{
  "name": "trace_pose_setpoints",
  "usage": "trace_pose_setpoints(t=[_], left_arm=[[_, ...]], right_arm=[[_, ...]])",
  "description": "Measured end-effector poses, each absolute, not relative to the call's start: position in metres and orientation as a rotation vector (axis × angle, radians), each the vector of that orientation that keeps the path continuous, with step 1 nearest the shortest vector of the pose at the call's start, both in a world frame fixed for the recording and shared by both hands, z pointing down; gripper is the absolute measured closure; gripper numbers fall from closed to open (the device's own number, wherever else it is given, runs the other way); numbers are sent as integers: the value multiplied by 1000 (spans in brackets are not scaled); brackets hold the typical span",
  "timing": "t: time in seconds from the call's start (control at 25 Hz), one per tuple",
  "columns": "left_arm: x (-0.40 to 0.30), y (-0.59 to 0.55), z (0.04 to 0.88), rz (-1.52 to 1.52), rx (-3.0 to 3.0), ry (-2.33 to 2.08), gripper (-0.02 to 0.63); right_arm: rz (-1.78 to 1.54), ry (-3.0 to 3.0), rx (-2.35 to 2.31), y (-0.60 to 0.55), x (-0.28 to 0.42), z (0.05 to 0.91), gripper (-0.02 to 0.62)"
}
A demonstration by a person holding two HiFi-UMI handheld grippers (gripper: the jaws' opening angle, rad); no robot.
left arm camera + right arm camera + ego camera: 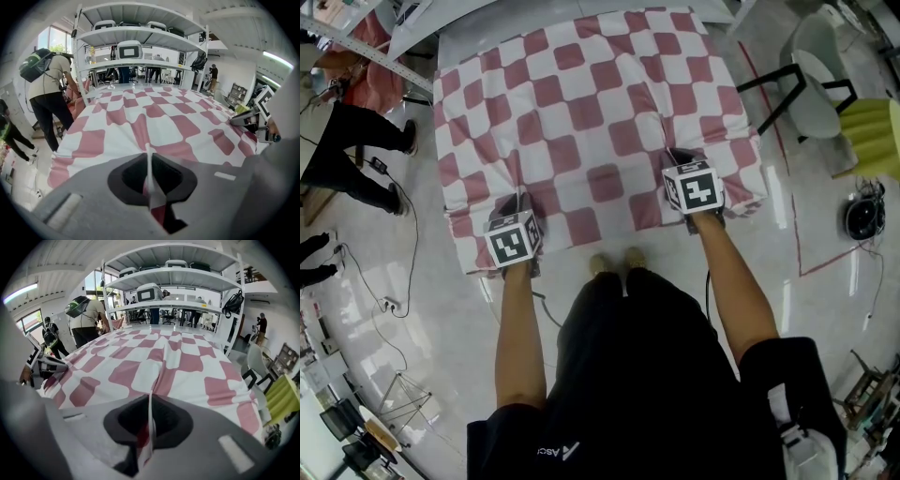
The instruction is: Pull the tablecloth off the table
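A red-and-white checked tablecloth (591,103) covers the whole table in the head view. My left gripper (519,206) is at the cloth's near-left edge and my right gripper (677,159) at the near-right edge. In the left gripper view the jaws (149,164) are shut on a thin upright pleat of the tablecloth (154,117). The right gripper (150,406) likewise pinches a raised fold of the tablecloth (164,362). Creases run away from each grip across the table. Each gripper also shows in the other's view: the right gripper (257,119) and the left gripper (40,364).
A white shelf rack (136,35) with boxes stands beyond the far table edge. A person with a backpack (47,89) stands at the table's far-left side. To the right are a grey chair (816,80), a yellow-green seat (874,131) and a round black device (864,217). Cables (384,281) lie on the floor at left.
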State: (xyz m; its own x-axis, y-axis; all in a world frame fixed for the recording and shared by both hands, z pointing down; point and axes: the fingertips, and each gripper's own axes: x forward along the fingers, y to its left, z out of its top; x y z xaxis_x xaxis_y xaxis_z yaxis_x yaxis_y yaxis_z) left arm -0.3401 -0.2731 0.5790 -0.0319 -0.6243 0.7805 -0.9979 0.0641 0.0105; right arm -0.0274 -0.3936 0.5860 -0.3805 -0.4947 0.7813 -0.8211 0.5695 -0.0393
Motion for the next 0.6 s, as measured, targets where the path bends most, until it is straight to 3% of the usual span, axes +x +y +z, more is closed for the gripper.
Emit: trace_pose_setpoints(t=[0.04,0.6], left_arm=[[-344,-272,578,758,1616,-1732,595],[-338,-263,569,647,1616,-1774,597]], right_arm=[[569,-2055,1049,-393,-29,585,578],[736,-2290,1063,-376,-28,550,589]])
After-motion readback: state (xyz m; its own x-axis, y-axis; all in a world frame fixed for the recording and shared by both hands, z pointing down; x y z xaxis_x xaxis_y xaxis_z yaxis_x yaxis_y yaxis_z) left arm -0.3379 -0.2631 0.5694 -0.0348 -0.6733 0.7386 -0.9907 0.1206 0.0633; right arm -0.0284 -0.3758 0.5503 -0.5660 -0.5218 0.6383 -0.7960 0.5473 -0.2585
